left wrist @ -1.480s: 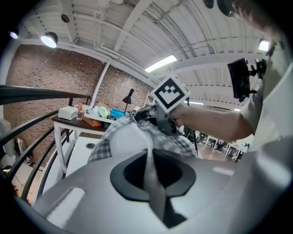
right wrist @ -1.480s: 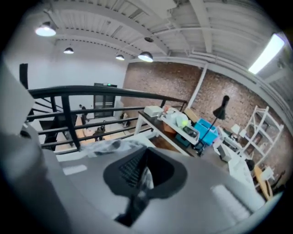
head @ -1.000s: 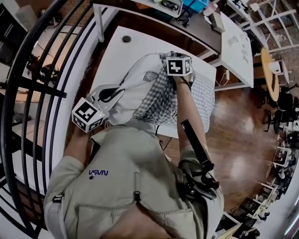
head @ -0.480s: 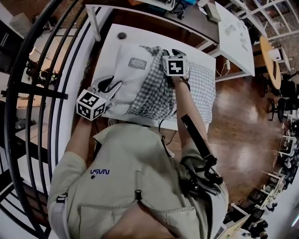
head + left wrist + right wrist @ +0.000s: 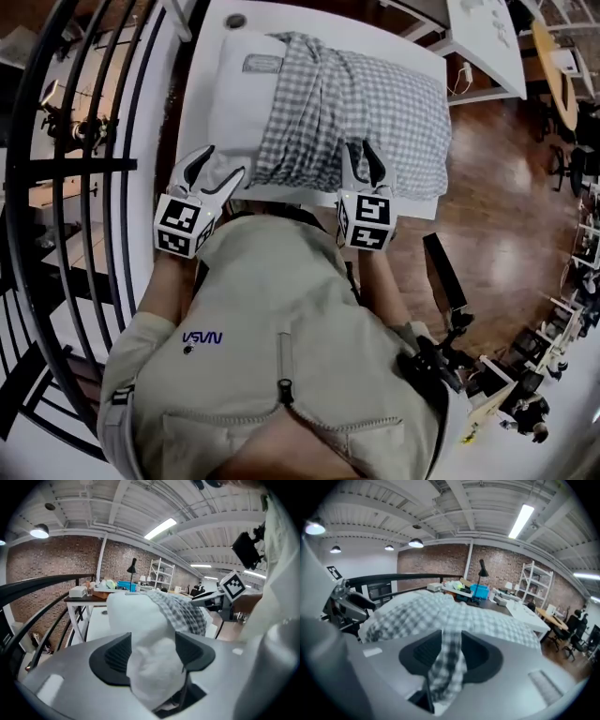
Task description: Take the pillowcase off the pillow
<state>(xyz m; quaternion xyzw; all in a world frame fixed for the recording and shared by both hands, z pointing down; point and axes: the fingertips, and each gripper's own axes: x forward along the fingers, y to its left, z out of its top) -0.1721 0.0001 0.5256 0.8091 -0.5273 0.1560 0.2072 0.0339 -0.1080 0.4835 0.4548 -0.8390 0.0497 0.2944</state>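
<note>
The white pillow [image 5: 234,103] lies flat on the white table [image 5: 328,17], its right part still inside the checked pillowcase [image 5: 375,112]. My left gripper [image 5: 214,171] is at the pillow's near left corner. Its jaws are opening, and the bare pillow corner [image 5: 150,667] bulges between the spread pads. My right gripper [image 5: 363,161] is at the pillowcase's near edge. Its jaws are opening too, with a loose fold of checked cloth [image 5: 449,667] hanging between them. From the left gripper view the right gripper [image 5: 211,599] shows beyond the pillowcase [image 5: 183,613].
A black curved railing [image 5: 94,141] runs close along the table's left side. Wooden floor [image 5: 497,187] lies to the right, with another white table [image 5: 483,28] beyond. A cluttered desk [image 5: 89,595] stands behind the table. The person's beige jacket [image 5: 281,356] fills the near view.
The pillow, held up off the table a second ago, now lies flat. Both grippers have come back to its near edge, and both pairs of jaws have spread.
</note>
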